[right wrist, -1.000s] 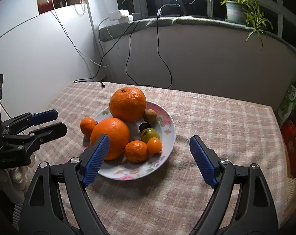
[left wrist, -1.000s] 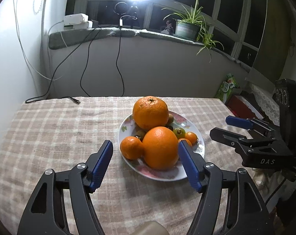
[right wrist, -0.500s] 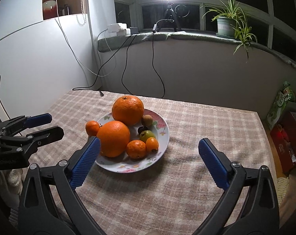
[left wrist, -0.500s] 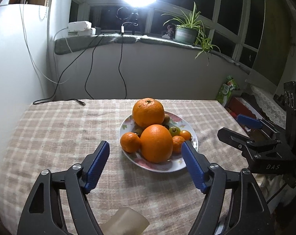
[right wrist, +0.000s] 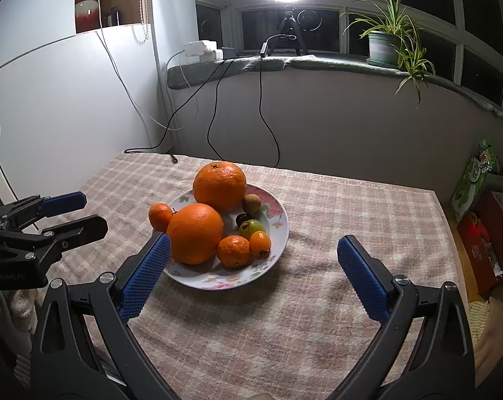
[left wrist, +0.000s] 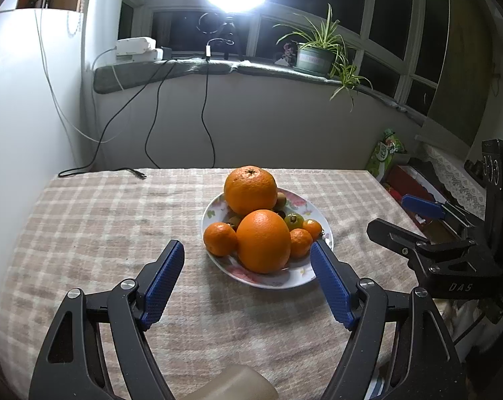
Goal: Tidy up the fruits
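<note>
Orange stuff is all heaped on the flowery plate [left wrist: 294, 280], which sits near the middle of the checked tablecloth [left wrist: 101, 226], a bit toward its right edge. Going left to right: the left gripper [left wrist: 248, 278] hangs short of the plate, jaws apart with nothing between them. On the plate's left rim is a small mandarin [left wrist: 219, 238], then the big front orange [left wrist: 263, 240], then more little fruit. The right gripper [right wrist: 251, 271] has its jaws spread very wide, empty too.

My guess: if anything needs moving, start with small fruit at the rim, since the oranges could roll. Only readable writing is "DAS" on the right gripper's body.
</note>
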Demonstrator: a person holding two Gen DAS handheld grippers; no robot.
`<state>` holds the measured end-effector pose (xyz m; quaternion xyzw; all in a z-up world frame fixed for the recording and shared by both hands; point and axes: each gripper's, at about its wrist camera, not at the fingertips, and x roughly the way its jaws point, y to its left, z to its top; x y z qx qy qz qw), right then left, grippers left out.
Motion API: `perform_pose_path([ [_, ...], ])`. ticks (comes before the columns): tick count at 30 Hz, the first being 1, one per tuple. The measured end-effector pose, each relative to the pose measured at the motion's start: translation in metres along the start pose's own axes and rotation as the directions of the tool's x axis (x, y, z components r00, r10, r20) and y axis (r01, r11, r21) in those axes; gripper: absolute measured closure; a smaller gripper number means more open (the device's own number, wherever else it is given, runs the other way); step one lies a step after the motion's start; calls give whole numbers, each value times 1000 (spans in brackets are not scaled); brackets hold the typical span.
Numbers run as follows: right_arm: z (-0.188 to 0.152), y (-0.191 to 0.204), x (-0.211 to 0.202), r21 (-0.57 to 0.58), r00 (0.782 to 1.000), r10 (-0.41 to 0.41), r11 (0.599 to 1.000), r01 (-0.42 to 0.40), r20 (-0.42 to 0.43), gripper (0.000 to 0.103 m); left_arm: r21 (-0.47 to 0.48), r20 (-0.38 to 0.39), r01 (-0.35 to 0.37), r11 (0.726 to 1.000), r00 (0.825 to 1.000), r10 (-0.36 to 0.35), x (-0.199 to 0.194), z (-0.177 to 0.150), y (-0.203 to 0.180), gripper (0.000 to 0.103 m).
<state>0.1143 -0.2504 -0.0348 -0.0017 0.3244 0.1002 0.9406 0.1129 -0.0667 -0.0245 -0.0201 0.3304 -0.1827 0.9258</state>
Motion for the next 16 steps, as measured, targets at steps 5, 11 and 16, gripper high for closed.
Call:
perform_pose_path([
  [5, 0, 0, 0, 2, 1000, 1, 1000, -1, 0, 1, 2, 2, 1, 1000, 1000, -1, -1, -1, 0, 25],
  [11, -3, -5, 7, 13, 1000, -7, 1000, 7, -13, 1, 12, 10, 8, 1000, 1000, -8, 0, 0, -1, 25],
  [16, -7, -23, 19, 47, 999, -24, 999, 26, -36, 1, 17, 8, -2, 1000, 1000, 2, 3, 0, -1, 25],
])
